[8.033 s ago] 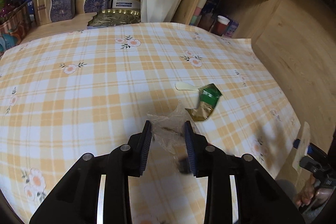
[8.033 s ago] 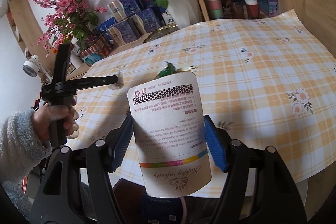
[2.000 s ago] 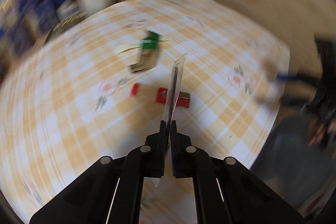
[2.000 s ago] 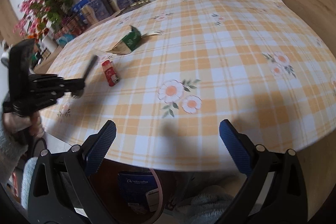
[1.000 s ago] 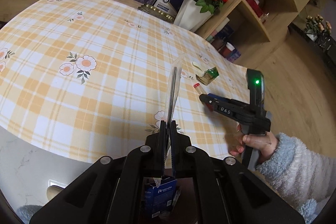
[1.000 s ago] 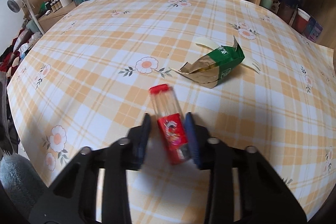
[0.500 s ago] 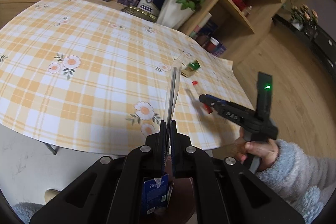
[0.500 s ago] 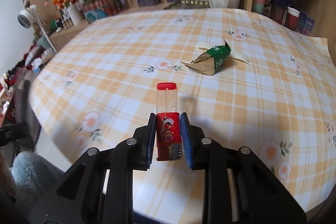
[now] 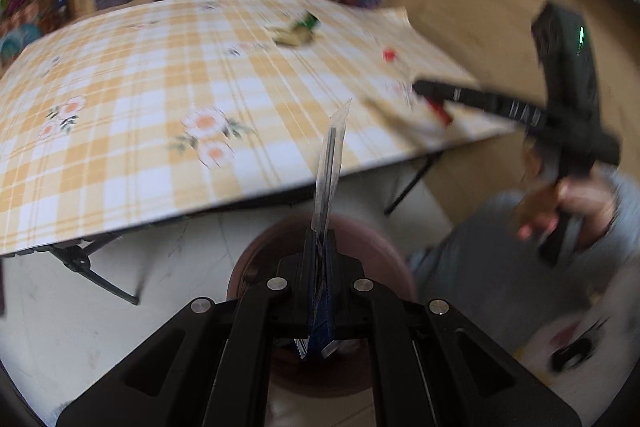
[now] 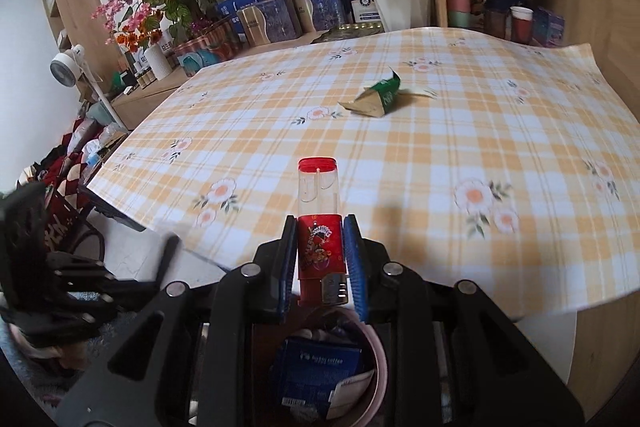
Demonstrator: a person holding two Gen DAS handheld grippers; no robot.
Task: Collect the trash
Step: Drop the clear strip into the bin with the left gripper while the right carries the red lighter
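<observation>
Both jaws pinch trash: left gripper (image 9: 319, 267) a clear wrapper (image 9: 330, 171), right gripper (image 10: 320, 251) a red lighter (image 10: 319, 227).

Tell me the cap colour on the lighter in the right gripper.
Red, on the lighter; the right wrist view shows it best.

Left gripper (image 9: 319, 291): matte black plastic body with two angular finger arms, each with open triangular cut-outs. Four round silver screw heads sit across the arm pivots. The finger pads are dark blue.

Right gripper (image 10: 320, 259): same black construction, four silver screws, and ribbed blue pads (image 10: 354, 259) on the inner finger faces. Seen from the left wrist camera, its upright black handle carries a small green indicator light, and the barrel bears white lettering, blurred.

The person's sleeve (image 9: 520, 267) is light grey-blue fleece.
</observation>
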